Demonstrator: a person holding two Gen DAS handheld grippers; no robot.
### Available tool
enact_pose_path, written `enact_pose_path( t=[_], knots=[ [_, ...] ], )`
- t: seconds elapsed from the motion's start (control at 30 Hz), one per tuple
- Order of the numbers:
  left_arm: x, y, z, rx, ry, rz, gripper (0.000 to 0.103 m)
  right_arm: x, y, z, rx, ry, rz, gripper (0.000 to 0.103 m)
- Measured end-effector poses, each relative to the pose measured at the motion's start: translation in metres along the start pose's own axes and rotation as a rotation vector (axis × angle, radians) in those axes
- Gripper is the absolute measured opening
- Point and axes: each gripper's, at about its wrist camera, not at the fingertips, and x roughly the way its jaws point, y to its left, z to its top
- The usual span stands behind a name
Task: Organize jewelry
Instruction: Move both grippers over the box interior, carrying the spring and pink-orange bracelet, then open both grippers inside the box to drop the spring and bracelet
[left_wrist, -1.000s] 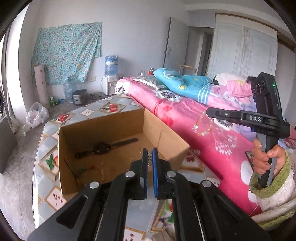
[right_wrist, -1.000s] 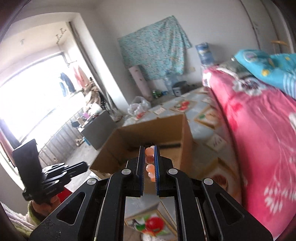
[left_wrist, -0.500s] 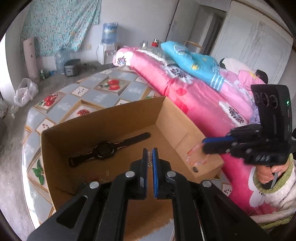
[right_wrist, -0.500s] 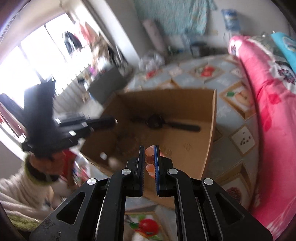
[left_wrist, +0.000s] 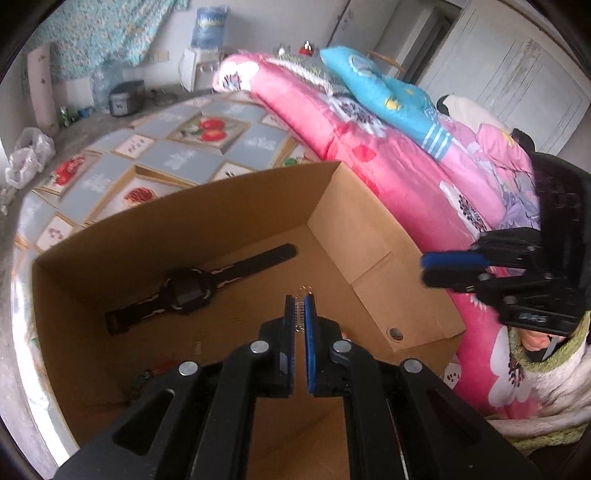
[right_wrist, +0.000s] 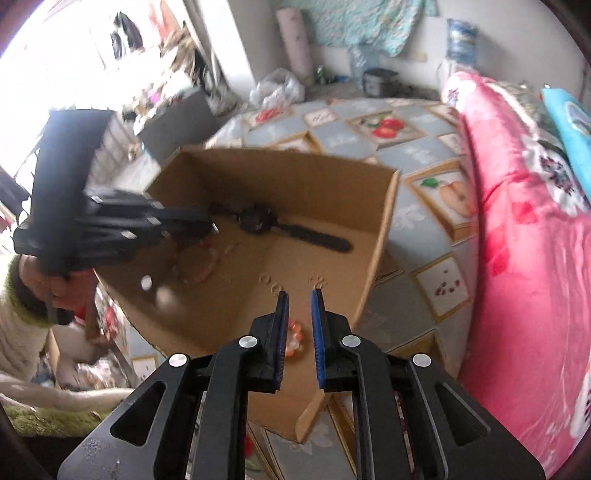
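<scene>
In the left wrist view, the left gripper (left_wrist: 300, 308) was seen over the cardboard box (left_wrist: 369, 236), its fingers (left_wrist: 289, 314) nearly closed on a thin chain (left_wrist: 300, 314). A black watch (left_wrist: 188, 291) lay on the box floor ahead and to the left of the fingers. The right gripper (left_wrist: 430, 267) was seen to the right, above the box's edge.

In the right wrist view, the right gripper (right_wrist: 297, 310) was seen with its fingers (right_wrist: 282, 314) parted and nothing held. A bead bracelet (right_wrist: 295, 338) was seen between and below them, inside the box (right_wrist: 386, 229). The watch (right_wrist: 258, 219) lay farther ahead.
</scene>
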Motion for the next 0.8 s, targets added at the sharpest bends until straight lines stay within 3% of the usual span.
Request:
enact_pose_path(
  t=[0.23, 0.5, 0.6, 0.67, 0.8],
  knots=[
    [0.065, 0.01, 0.029, -0.077, 0.205, -0.097, 0.004, -0.015, -0.015, -0.004, 0.083, -0.105, 0.017, 0.021],
    [0.108, 0.021, 0.038, -0.12, 0.284, -0.046, 0.007, -0.02, -0.038, -0.016, 0.151, -0.127, 0.019, 0.021],
    [0.102, 0.022, 0.037, -0.121, 0.272, -0.04, 0.022, -0.023, -0.044, -0.021, 0.175, -0.131, 0.02, 0.021],
    [0.092, 0.021, 0.038, -0.12, 0.241, -0.021, 0.025, -0.025, -0.044, -0.024, 0.186, -0.136, 0.024, 0.021],
    [0.045, 0.01, 0.038, -0.079, 0.127, 0.014, 0.036, -0.034, -0.038, -0.031, 0.196, -0.162, 0.04, 0.028]
  ],
)
